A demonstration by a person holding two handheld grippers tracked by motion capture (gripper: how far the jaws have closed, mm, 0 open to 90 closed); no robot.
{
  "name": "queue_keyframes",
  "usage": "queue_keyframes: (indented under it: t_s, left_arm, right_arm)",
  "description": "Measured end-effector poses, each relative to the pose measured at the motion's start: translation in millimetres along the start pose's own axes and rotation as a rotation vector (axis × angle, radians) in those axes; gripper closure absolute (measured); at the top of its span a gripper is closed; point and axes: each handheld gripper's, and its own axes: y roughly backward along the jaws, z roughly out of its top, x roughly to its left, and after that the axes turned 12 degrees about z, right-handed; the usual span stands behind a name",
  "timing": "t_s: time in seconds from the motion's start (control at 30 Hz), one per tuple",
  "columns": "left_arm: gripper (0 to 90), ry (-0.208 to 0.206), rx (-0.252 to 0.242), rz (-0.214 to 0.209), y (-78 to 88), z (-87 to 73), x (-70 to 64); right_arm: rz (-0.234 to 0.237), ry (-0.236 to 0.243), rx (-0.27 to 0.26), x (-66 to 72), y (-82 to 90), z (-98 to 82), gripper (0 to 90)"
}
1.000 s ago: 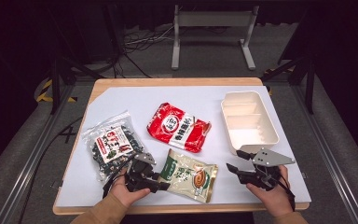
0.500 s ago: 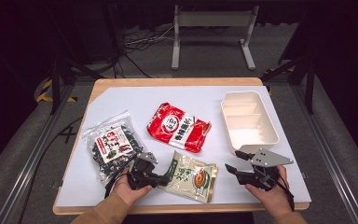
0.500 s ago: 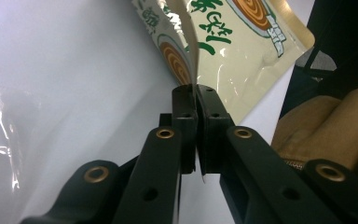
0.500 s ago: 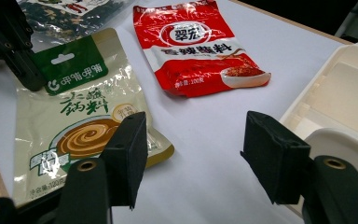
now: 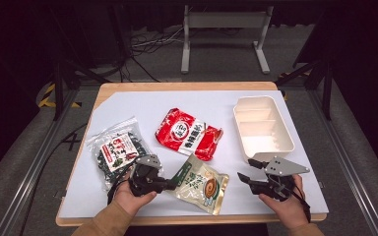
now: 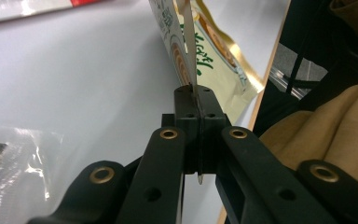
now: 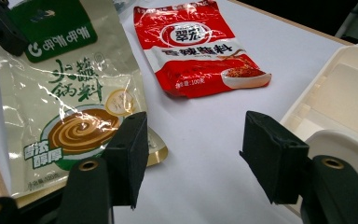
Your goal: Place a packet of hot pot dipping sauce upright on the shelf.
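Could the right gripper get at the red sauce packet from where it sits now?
Probably yes. The right gripper has open, empty jaws, and bare table lies between it and the red sauce packet. The green packet, pinched by the left gripper, sits beside that path.

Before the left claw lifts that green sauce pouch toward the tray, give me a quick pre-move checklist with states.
1. Left claw shut on the green pouch edge: ok, the seam is pinched between its jaws, which have just closed.
2. Pouch free of neighbours: ok, apart from the red pouch and the clear bag.
3. Right claw out of the way: ok, open, holding nothing.
4. White tray ready: ok, its compartments look empty.
5. Grip deep enough to hold the weight: cannot tell.
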Motion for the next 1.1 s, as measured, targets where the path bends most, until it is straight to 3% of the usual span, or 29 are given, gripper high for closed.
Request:
queue_keyframes:
  t_s: [0.23, 0.37, 0.63, 0.77, 0.9, 1.1]
  left_arm:
    - [90.0, -0.066, -0.041, 0.029, 23.4, 11.5, -9.4]
    - [90.0, -0.128, -0.057, 0.082, 36.9, 17.6, -16.8]
    - [90.0, -0.223, -0.097, 0.131, 52.7, 29.7, -27.6]
    - [90.0, -0.247, -0.107, 0.138, 57.5, 34.7, -31.2]
    - [90.0, -0.295, -0.107, 0.177, 65.0, 44.1, -37.1]
    - [90.0, -0.303, -0.095, 0.182, 71.8, 57.9, -41.3]
  right_arm:
    - [-0.002, -0.002, -0.002, 0.7, 0.0, 0.9, 41.4]
    - [0.022, -0.004, -0.007, 0.1, -1.9, 1.5, 42.5]
    - [0.03, 0.043, -0.017, 0.2, 1.0, 6.9, 50.2]
    - [0.048, 0.052, -0.019, 1.7, 2.2, 9.6, 53.8]
    - [0.069, 0.073, -0.026, 4.2, 3.7, 14.4, 55.5]
    - [0.096, 0.102, -0.043, 8.4, 6.6, 23.0, 55.7]
